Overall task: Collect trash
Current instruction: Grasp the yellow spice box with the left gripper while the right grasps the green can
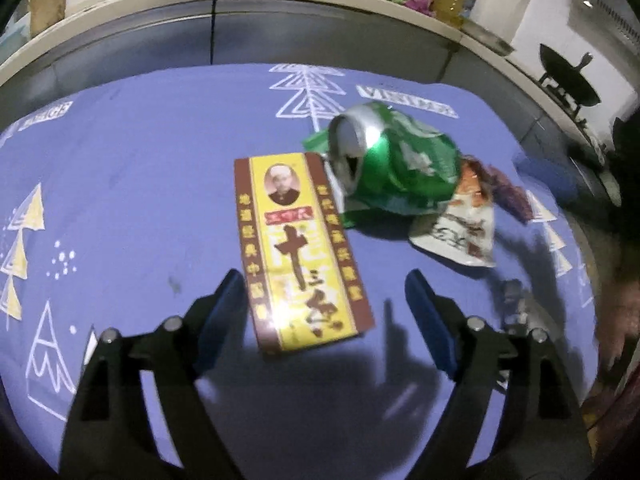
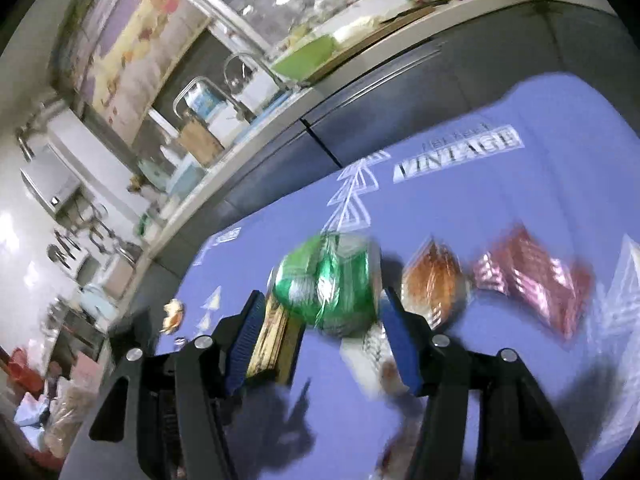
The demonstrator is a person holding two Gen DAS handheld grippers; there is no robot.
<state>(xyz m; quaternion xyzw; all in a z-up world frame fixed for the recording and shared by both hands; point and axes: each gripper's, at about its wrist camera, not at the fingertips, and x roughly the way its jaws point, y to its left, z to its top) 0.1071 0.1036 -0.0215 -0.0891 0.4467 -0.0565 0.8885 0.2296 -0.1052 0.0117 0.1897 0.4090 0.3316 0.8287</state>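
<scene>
Your left claw (image 1: 324,300), spread wide, straddles the yellow packet (image 1: 298,248) on the desk (image 1: 140,200); your right claw (image 2: 320,332), also spread, frames the crushed green can (image 2: 326,292) ungripped.

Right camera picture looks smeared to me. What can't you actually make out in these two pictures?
- Right wrist view: the green can is motion-blurred, so whether the right gripper touches it is unclear.
- Right wrist view: the pink wrapper print is smeared, unreadable.
- Left wrist view: the wrapper is partly under the can.
- Left wrist view: the dark right edge hides the cloth there.
</scene>
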